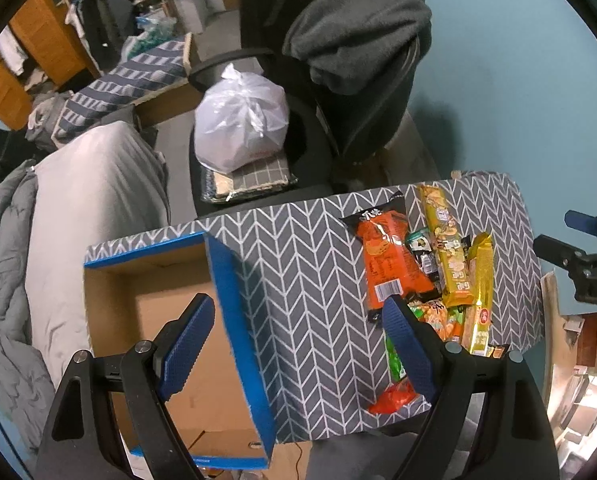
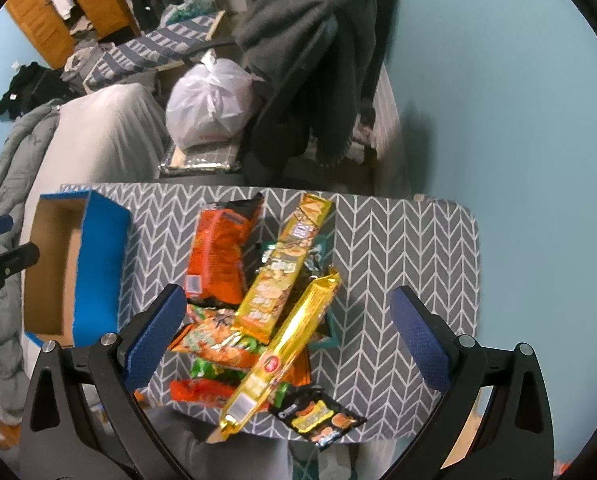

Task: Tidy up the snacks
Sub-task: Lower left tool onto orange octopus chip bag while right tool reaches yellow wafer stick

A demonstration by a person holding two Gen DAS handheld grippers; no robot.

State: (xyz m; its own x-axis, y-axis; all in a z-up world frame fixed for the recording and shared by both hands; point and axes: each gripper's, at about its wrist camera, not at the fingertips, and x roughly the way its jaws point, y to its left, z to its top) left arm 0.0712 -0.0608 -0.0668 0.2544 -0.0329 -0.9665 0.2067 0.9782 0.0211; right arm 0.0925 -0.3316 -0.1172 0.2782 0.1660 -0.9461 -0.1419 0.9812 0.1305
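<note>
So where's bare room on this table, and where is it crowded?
Bare tablecloth lies right of the snack pile, and a strip between the blue box and the orange bag. The box interior is empty. The pile itself is crowded.

Right claw (image 2: 294,344) gapes above snack packets (image 2: 254,300) heaped beside blue-edged box (image 2: 98,264).
</note>
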